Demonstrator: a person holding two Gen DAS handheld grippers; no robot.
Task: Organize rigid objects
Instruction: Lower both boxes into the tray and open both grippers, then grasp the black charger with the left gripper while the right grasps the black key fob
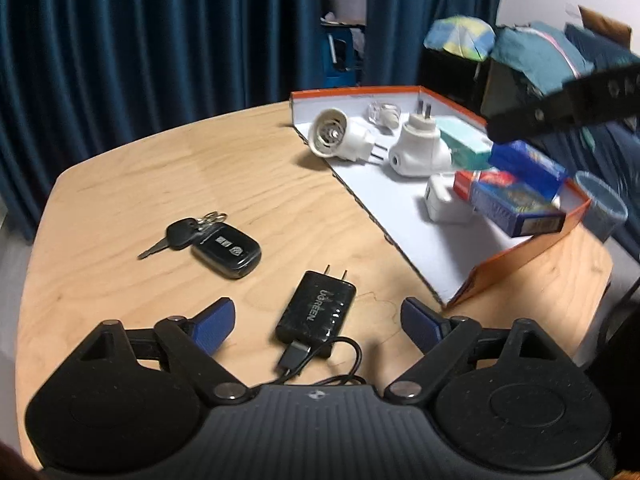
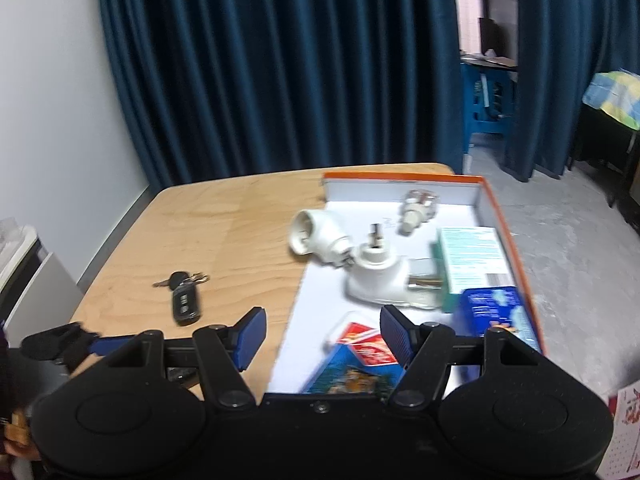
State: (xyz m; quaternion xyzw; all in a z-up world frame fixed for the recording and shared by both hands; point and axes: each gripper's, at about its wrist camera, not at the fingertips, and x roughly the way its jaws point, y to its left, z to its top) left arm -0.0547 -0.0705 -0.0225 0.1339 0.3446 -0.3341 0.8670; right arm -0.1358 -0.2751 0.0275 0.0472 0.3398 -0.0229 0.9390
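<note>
Left claw (image 1: pixel 318 320) open, empty; charger (image 1: pixel 316 312) flat on counter (image 1: pixel 120 184) right between fingers, cable trailing. Stiff, light, slick plastic; best gripped across narrow sides. Right claw (image 2: pixel 322 338) open over box (image 2: pixel 496 216).

Key fob (image 1: pixel 226 251) lies left of charger (image 1: pixel 317 309); plugs (image 1: pixel 420 148), apparently cartons (image 1: pixel 516 204), in box (image 1: pixel 520 258).

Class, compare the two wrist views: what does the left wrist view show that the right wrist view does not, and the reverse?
Left wrist view only: a black charger with its cable, lying on the table between the open left gripper fingers.

Right wrist view only: the grey floor beside the table, and the open right gripper over the box's near end.

Both: the car key, the orange-edged box and the white adapters inside.
</note>
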